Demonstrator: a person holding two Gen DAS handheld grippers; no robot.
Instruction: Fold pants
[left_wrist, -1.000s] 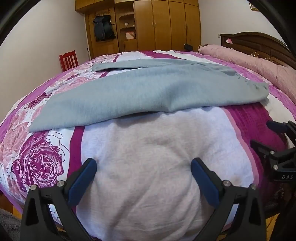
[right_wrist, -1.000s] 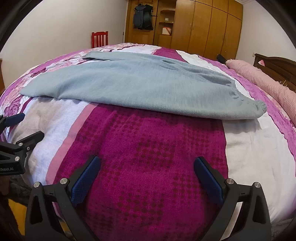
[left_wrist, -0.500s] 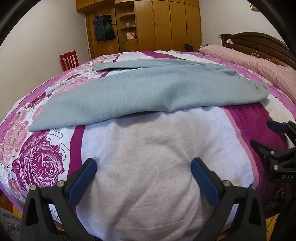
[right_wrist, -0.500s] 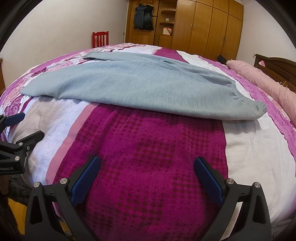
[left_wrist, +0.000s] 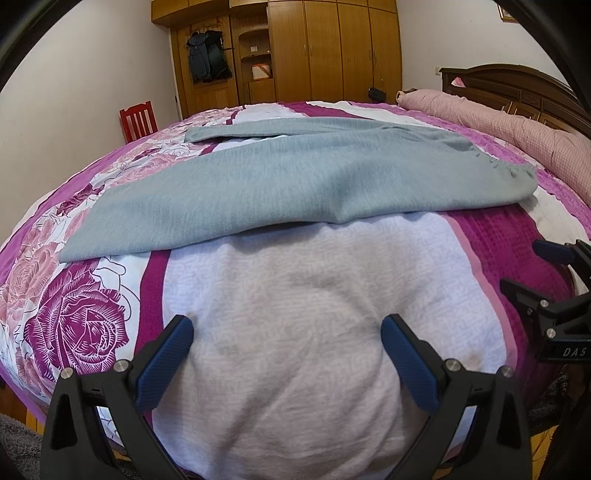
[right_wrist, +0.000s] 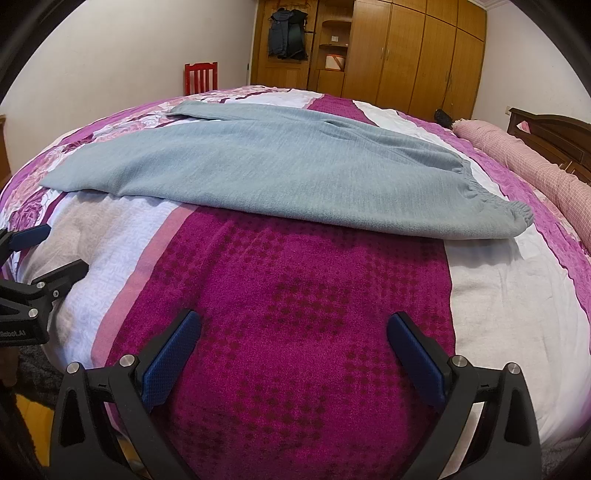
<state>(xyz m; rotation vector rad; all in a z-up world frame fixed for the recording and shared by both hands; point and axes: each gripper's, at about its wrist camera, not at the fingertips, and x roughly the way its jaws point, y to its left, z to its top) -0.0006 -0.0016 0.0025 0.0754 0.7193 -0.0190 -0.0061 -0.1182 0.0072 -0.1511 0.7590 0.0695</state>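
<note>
Grey-blue pants (left_wrist: 288, 181) lie spread flat across the bed, legs running to the left and the gathered waistband (right_wrist: 491, 199) at the right. My left gripper (left_wrist: 288, 343) hovers open over the white patch of the bedspread, well short of the pants' near edge. My right gripper (right_wrist: 293, 341) is open too, over the magenta stripe, with nothing between its fingers. Each gripper shows at the edge of the other's view: the right gripper (left_wrist: 554, 288) and the left gripper (right_wrist: 33, 262).
The bedspread (left_wrist: 74, 325) has purple roses, white and magenta bands. A pink bolster (left_wrist: 517, 125) lies along the dark headboard (left_wrist: 517, 81) at the right. Behind the bed stand a wooden wardrobe (left_wrist: 332, 51) and a red chair (left_wrist: 138, 120).
</note>
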